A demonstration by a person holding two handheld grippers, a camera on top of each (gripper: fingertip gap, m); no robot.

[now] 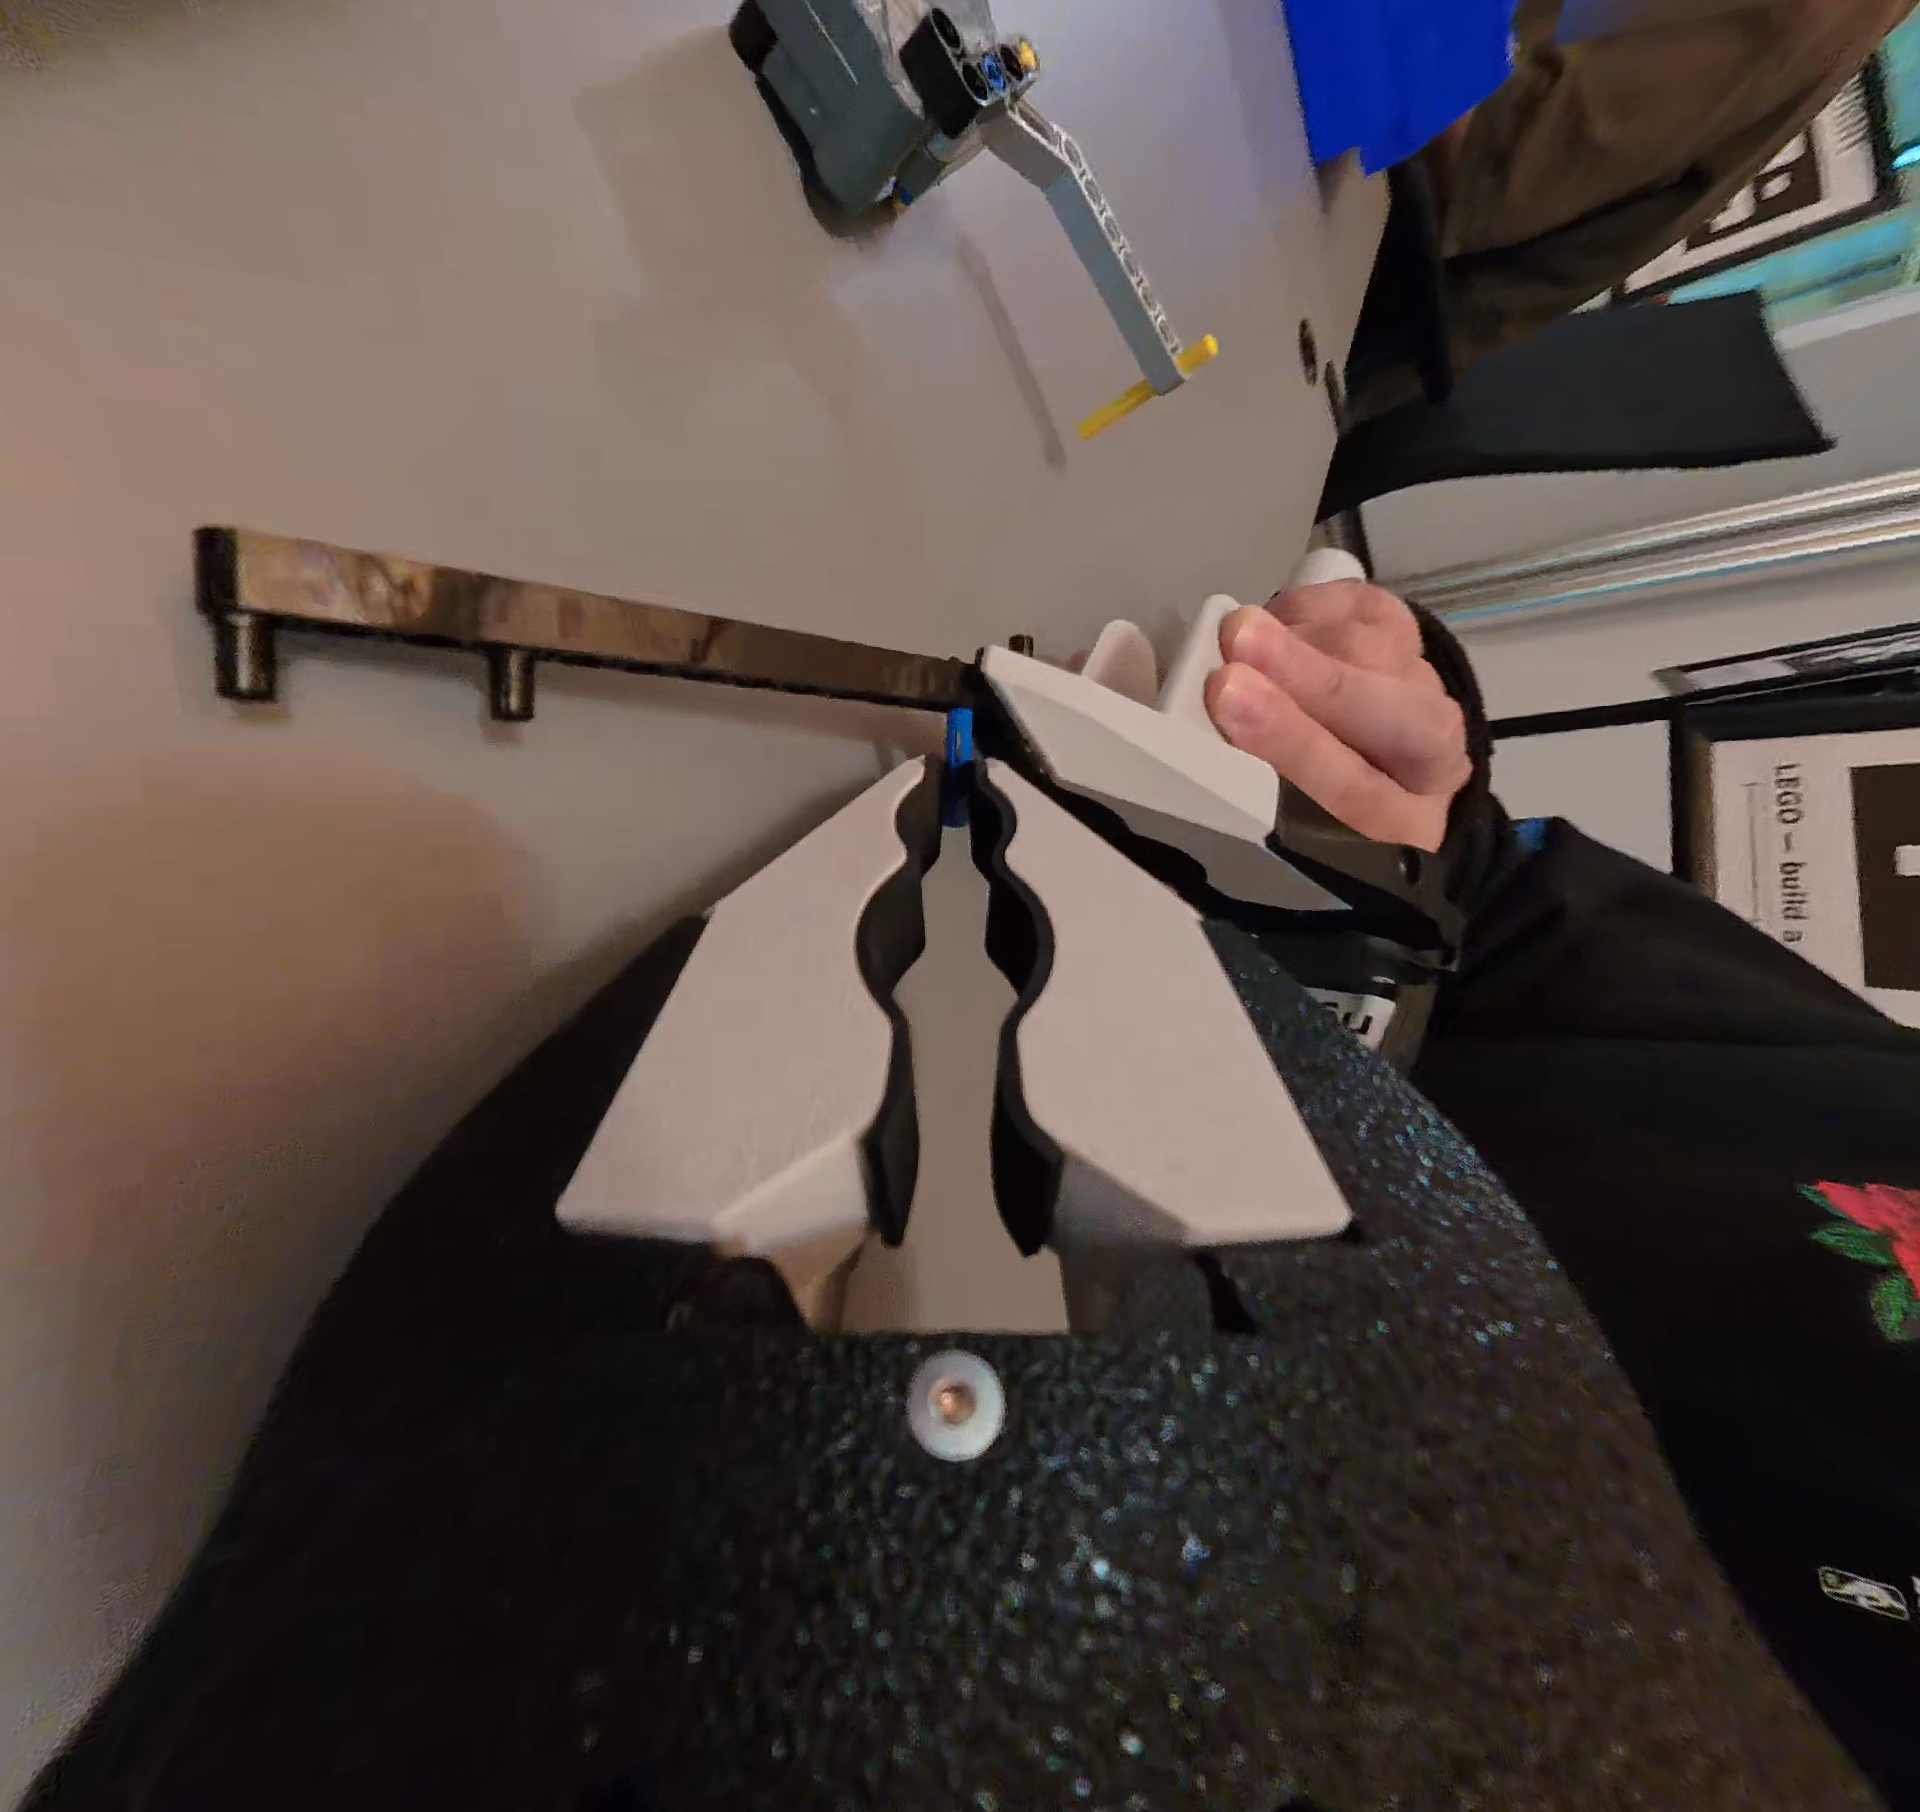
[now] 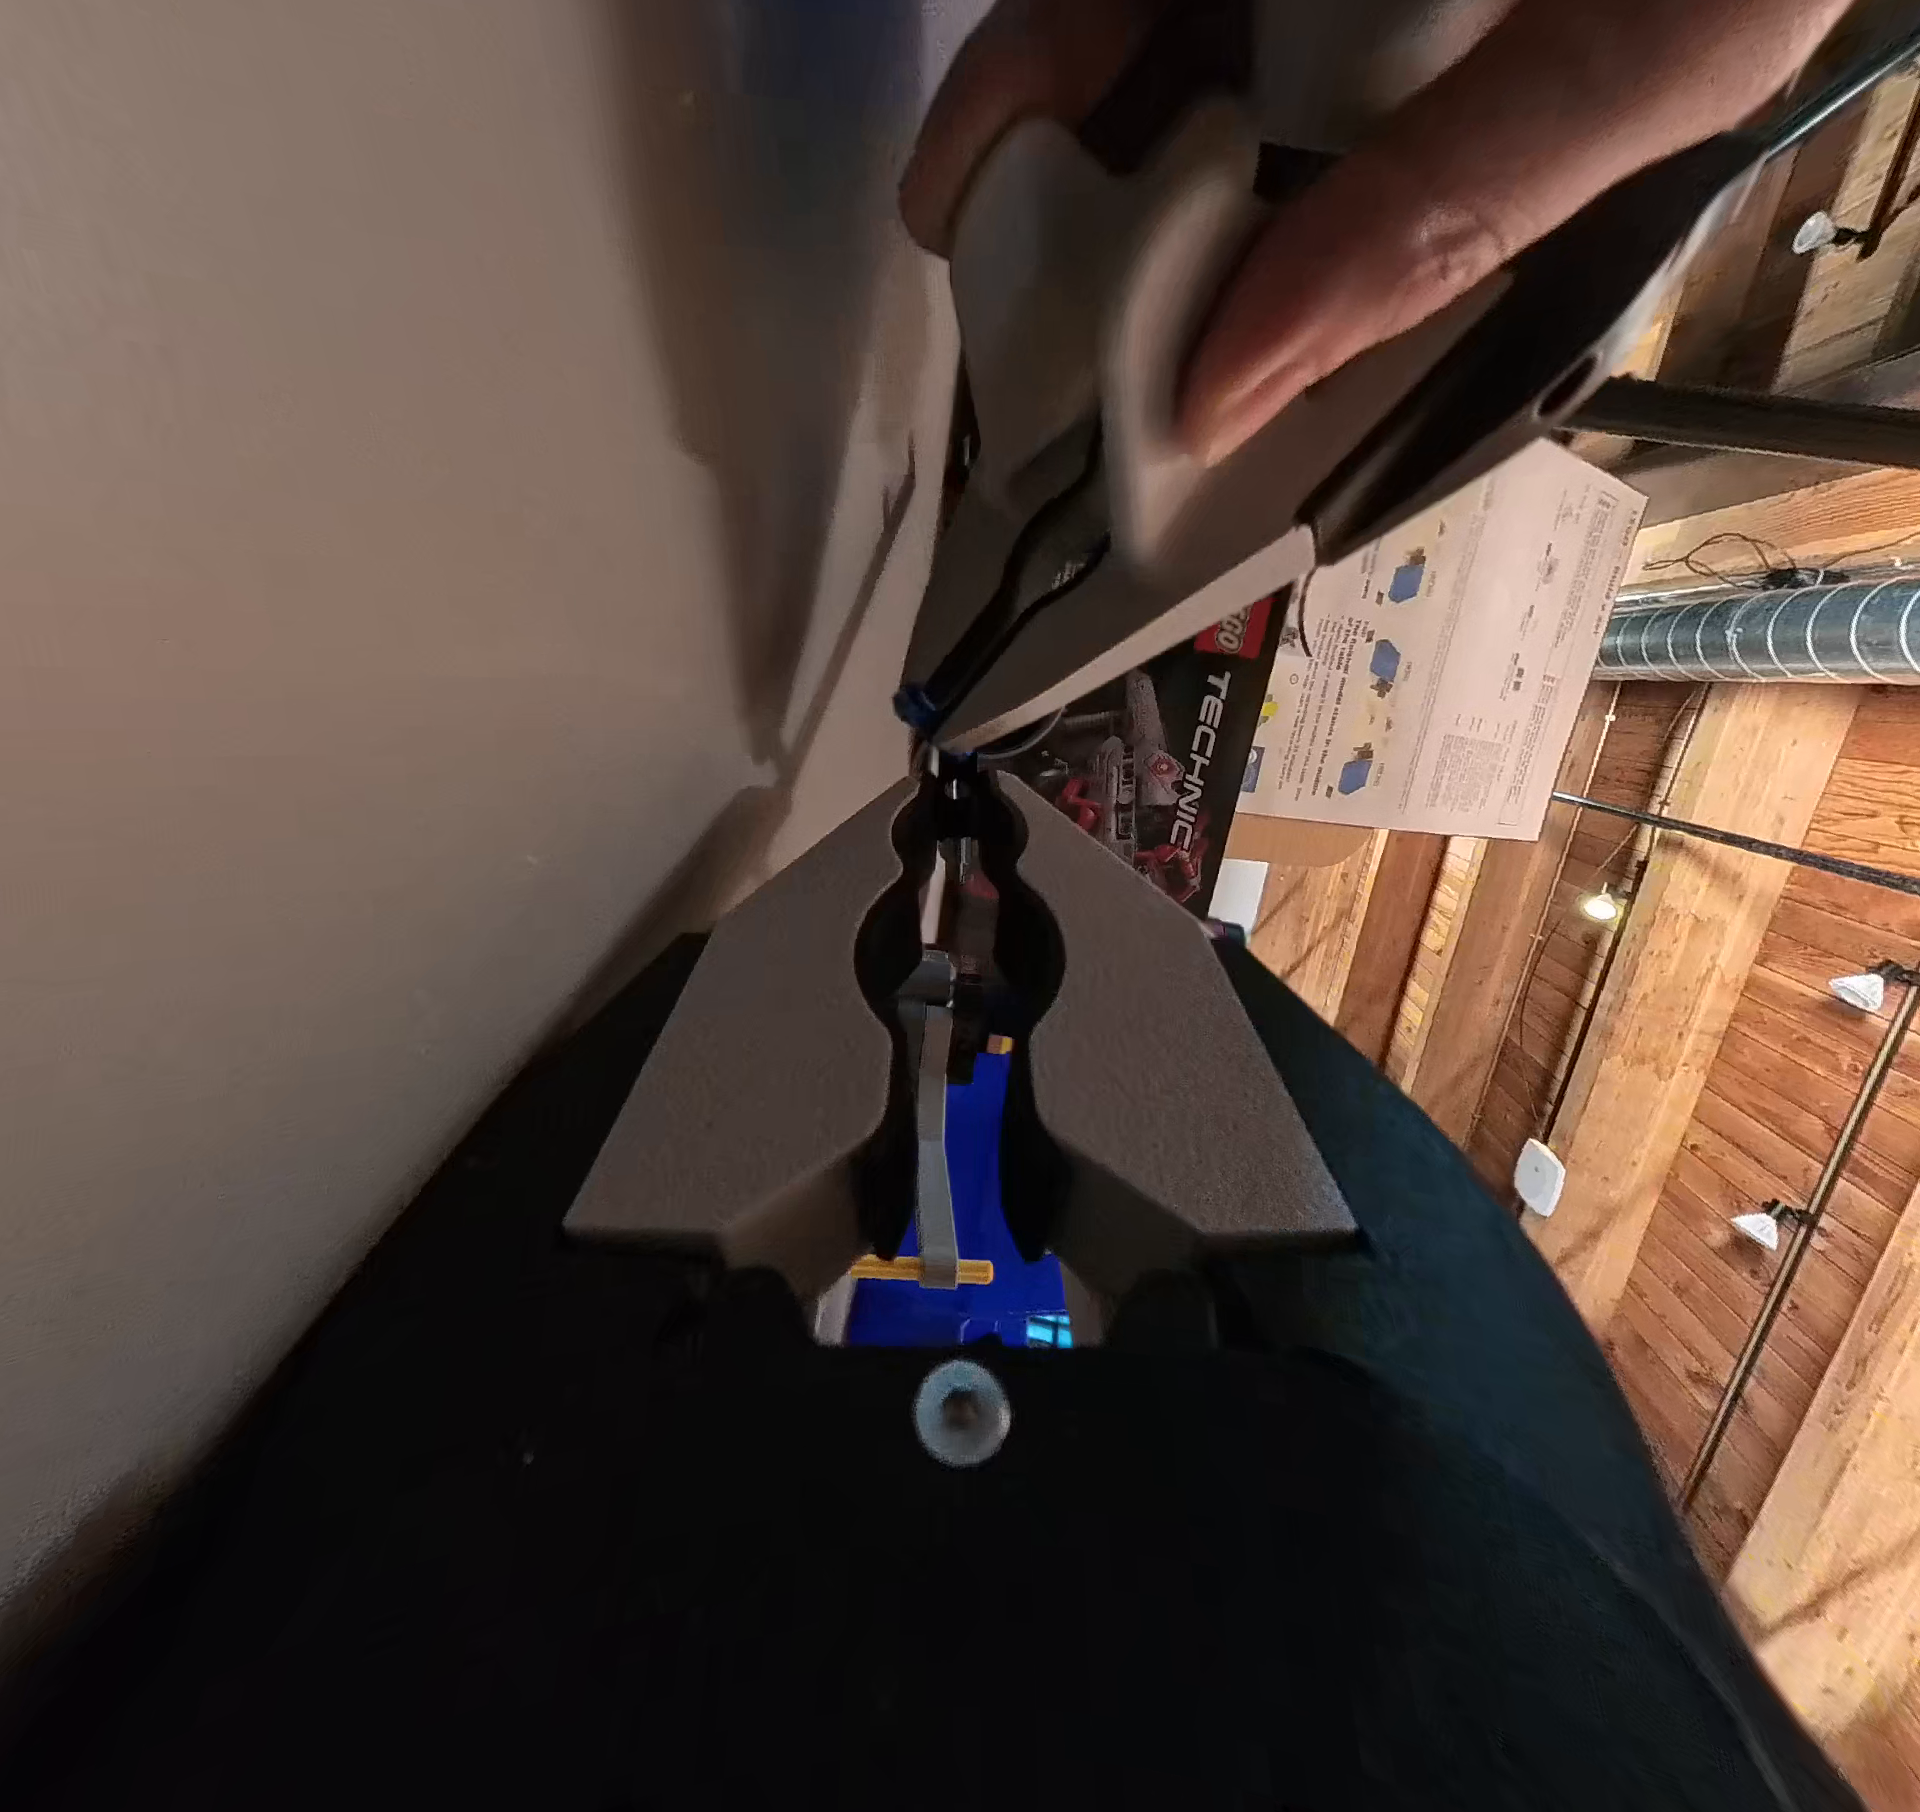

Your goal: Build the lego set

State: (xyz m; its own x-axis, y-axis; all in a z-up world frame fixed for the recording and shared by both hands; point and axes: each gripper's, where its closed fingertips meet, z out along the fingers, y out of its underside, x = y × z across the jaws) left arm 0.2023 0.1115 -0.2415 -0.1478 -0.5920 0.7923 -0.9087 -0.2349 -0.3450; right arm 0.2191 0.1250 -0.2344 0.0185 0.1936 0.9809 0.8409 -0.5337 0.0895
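My left gripper [image 1: 956, 775] is shut on a small blue pin [image 1: 958, 739] held at its fingertips. My right gripper [image 1: 992, 687], held by a hand, comes in from the right and is shut on the end of a long black beam [image 1: 582, 619] with two black pegs sticking out of its far part. The blue pin's tip sits right against the beam's gripped end. In the right wrist view my right gripper [image 2: 956, 791] clamps the beam end-on, and the left gripper [image 2: 930, 708] with the blue pin [image 2: 916, 704] meets it from above.
A grey Lego assembly [image 1: 873, 69] with a grey lever [image 1: 1101, 245] and a yellow axle [image 1: 1143, 389] lies on the white table [image 1: 416, 308]. A blue container [image 1: 1392, 17] stands beside it. A Lego box [image 2: 1174, 754] and an instruction sheet [image 2: 1455, 661] stand farther off. My left and right fingertips are right by each other.
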